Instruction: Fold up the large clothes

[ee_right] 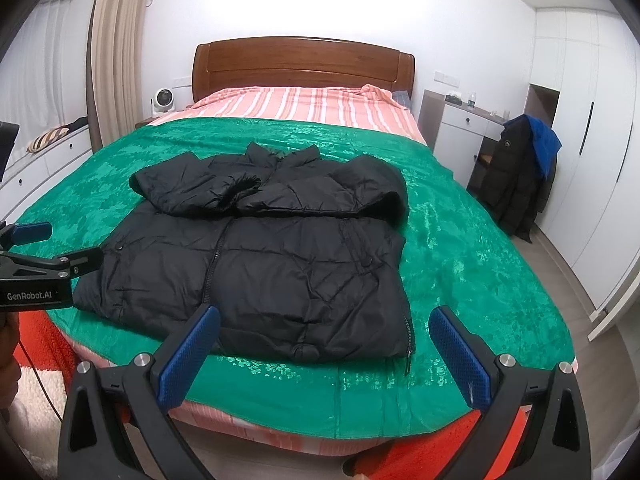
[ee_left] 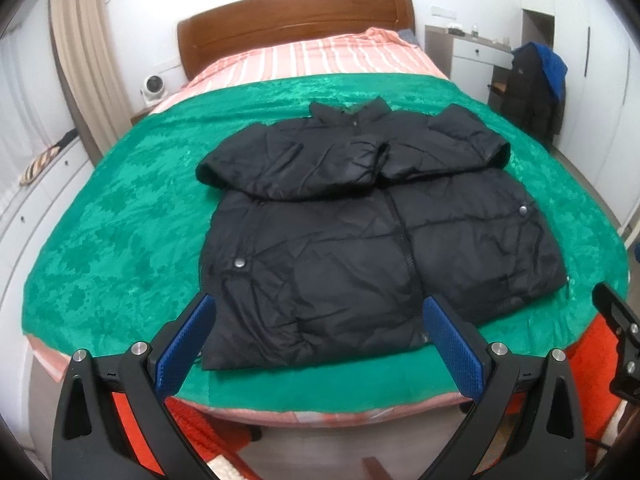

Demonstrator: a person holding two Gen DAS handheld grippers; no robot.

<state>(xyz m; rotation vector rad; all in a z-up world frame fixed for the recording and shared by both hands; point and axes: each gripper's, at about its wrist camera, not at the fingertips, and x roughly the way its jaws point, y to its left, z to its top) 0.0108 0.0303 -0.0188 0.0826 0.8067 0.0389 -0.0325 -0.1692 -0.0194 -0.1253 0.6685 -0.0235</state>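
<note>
Black jacket [ee_left: 320, 240] lies near the bed's [ee_left: 120, 220] foot edge, sleeves crossed. Left gripper [ee_left: 316, 320] and right gripper [ee_right: 324, 332] both spread, empty. Judged puffy, soft, slippery; grasp hem corners.

We look from the bed's foot twd the headboard [ee_left: 296, 20]: left cam sits left, right cam right, both near; both share the black jacket [ee_left: 360, 232] on the green blanket [ee_left: 120, 220].
</note>
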